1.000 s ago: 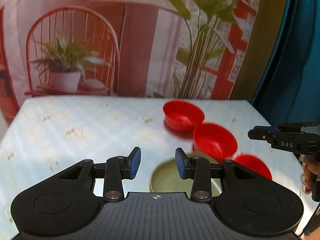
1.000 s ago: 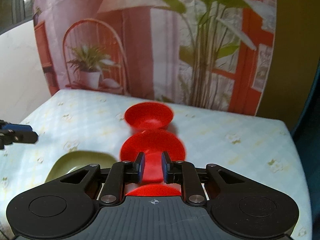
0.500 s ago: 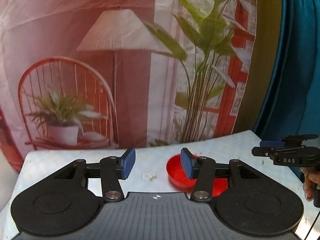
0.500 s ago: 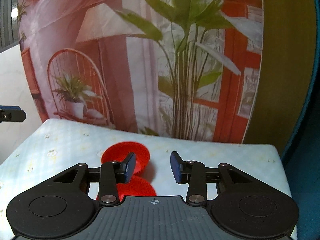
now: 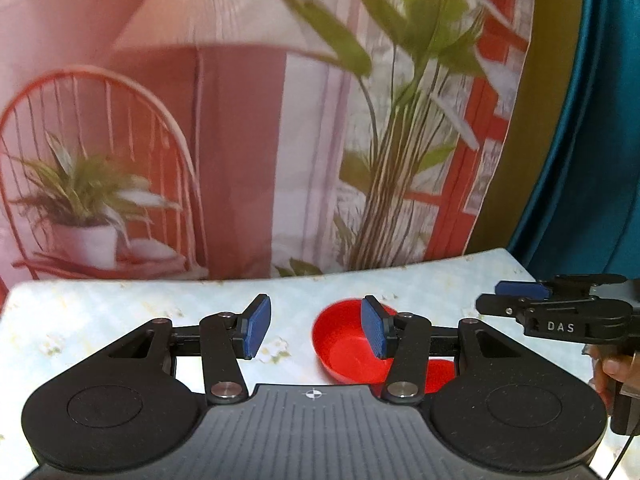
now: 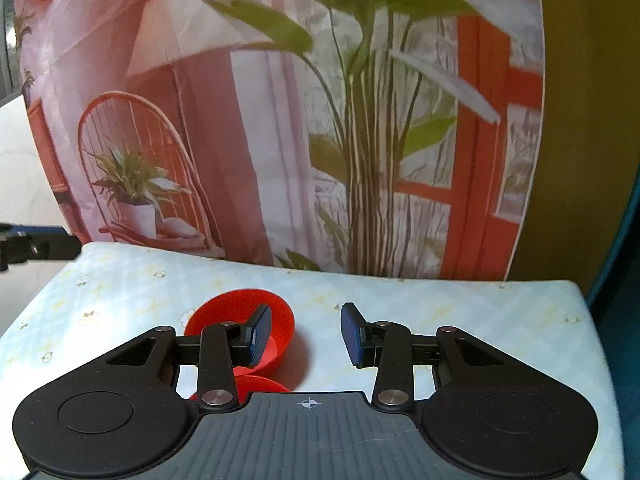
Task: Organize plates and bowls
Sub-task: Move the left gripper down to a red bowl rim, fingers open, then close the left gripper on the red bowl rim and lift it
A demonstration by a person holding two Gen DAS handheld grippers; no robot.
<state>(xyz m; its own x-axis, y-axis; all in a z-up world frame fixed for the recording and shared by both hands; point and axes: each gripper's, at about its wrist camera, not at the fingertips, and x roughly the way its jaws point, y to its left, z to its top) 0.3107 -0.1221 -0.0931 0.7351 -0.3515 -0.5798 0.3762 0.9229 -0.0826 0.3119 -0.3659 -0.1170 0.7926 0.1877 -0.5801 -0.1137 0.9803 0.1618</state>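
red bowl (image 5: 348, 344) behind the right jaw, seemingly apart — jaws empty

Printed backdrop (image 5: 240, 140) (chair, plants), teal curtain (image 5: 592, 120), pale floral tablecloth (image 6: 480, 308)

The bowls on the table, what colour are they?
Red. The bowls show best in the right wrist view.

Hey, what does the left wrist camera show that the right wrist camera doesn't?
Only the left wrist view shows the whole side of the right gripper, marked DAS, with a hand on its handle, plus a teal curtain.

Only the right wrist view shows the table's right edge and just the tip of the left gripper.

Both show the far red bowl, a second red bowl nearer, and the printed backdrop. Both grippers are open and empty.
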